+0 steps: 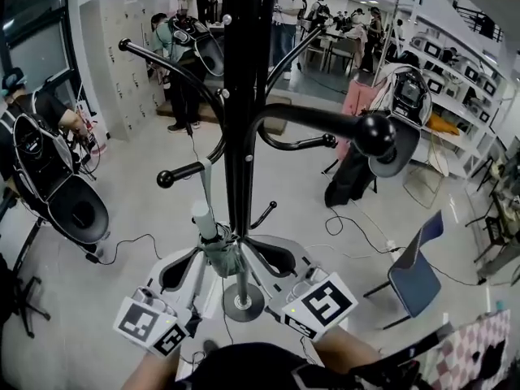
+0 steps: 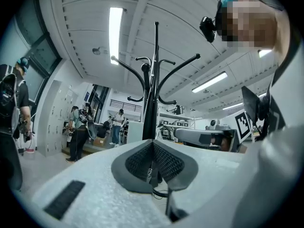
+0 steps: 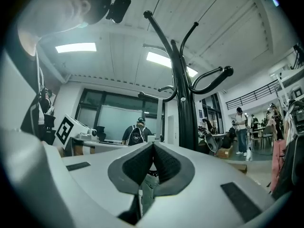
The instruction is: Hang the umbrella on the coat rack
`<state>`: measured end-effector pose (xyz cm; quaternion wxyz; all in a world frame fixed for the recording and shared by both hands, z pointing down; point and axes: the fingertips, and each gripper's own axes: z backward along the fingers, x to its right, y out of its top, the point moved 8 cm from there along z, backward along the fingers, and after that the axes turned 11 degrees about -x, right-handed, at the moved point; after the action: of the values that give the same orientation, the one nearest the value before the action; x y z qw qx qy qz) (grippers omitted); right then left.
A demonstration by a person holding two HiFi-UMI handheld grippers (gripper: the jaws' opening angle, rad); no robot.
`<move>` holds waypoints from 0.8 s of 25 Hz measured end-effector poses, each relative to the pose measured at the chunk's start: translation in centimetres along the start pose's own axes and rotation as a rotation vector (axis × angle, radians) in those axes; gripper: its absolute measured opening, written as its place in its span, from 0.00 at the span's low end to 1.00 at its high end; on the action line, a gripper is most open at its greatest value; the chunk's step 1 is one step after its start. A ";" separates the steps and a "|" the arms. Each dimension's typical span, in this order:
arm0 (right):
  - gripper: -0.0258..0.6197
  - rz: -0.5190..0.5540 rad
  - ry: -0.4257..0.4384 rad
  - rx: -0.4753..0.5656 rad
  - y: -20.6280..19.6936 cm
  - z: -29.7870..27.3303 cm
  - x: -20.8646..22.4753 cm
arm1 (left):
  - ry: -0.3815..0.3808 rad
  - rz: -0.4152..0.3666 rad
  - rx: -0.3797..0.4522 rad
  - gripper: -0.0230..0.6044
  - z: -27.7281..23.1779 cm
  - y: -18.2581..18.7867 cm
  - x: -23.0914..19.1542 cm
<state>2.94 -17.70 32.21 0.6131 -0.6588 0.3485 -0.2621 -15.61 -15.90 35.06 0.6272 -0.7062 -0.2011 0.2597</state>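
Note:
The black coat rack [image 1: 242, 96] stands right in front of me, its pole rising through the left gripper view [image 2: 151, 108] and the right gripper view [image 3: 185, 108]. A folded pale green umbrella [image 1: 219, 254] with a white handle [image 1: 203, 218] is upright beside the pole. Its thin strap [image 1: 206, 181] runs up to a ball-tipped hook [image 1: 166, 178]. My right gripper [image 1: 244, 250] [image 3: 151, 167] is shut on the umbrella's green fabric [image 3: 148, 189]. My left gripper [image 1: 205, 250] [image 2: 153, 167] is shut at the umbrella's other side; no fabric shows between its pads.
The rack's round base [image 1: 242, 301] sits on the floor below my grippers. A blue chair [image 1: 418, 270] stands at the right, cables trail over the floor, and a person with a backpack rig [image 1: 49, 161] is at the left. Shelves line the far right.

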 end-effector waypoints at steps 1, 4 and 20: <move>0.05 0.001 -0.007 0.001 0.1 0.1 0.1 | -0.003 0.001 -0.002 0.05 -0.1 0.0 0.1; 0.05 0.002 -0.024 -0.002 0.0 0.3 0.3 | -0.019 0.001 -0.010 0.05 -0.5 0.0 0.3; 0.05 -0.013 -0.033 -0.018 0.0 -0.3 -0.3 | 0.033 -0.006 0.013 0.05 0.6 0.3 0.1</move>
<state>2.51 -17.63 32.29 0.6112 -0.6707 0.3363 -0.2520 -15.90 -15.41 34.71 0.6359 -0.7056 -0.1909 0.2475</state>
